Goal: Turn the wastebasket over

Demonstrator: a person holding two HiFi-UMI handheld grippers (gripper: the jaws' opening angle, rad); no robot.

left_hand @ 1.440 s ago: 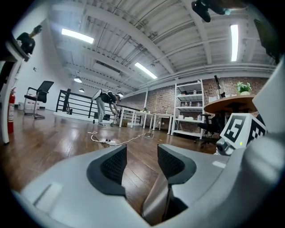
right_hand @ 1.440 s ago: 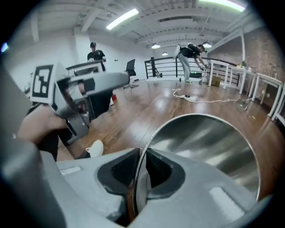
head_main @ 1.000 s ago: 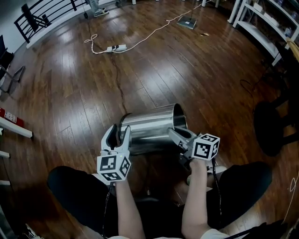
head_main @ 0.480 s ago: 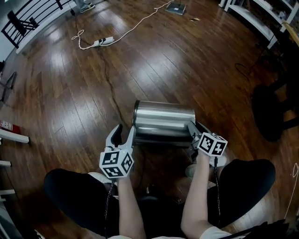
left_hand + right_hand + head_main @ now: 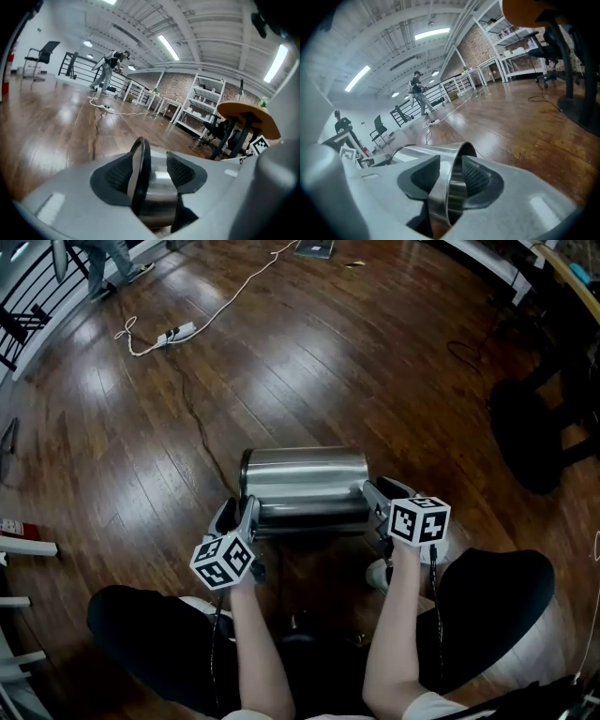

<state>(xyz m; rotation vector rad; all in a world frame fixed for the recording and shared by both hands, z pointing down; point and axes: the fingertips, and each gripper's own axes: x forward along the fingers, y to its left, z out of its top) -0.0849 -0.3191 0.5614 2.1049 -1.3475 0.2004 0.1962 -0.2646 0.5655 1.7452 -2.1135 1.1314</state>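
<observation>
Dark wooden floor (image 5: 281,362) all round, and in the middle of it the wastebasket (image 5: 305,488) lies on its side, shiny steel barrel across the view, just in front of the person's knees. The left gripper (image 5: 239,511) is at the black-ringed end and the right gripper (image 5: 382,492) at the open metal lip, so there's one at each end with the barrel between them. Look at the left fingers (image 5: 112,176): spread and opening, with the black ring (image 5: 139,168) standing between them, close against the left-hand pad and clear of the other. The right fingers (image 5: 478,177) are closing around the thin lip (image 5: 457,178), but there's no firm pinch yet by the look of it. It's about halfway over, I'd say, and the roll wants both ends properly clamped first; a round, slick barrel will likely spin away if only one side bites. Then both wrists should turn together, keeping it low. Beyond, a power strip (image 5: 176,334) and its cable trail across the boards.
</observation>
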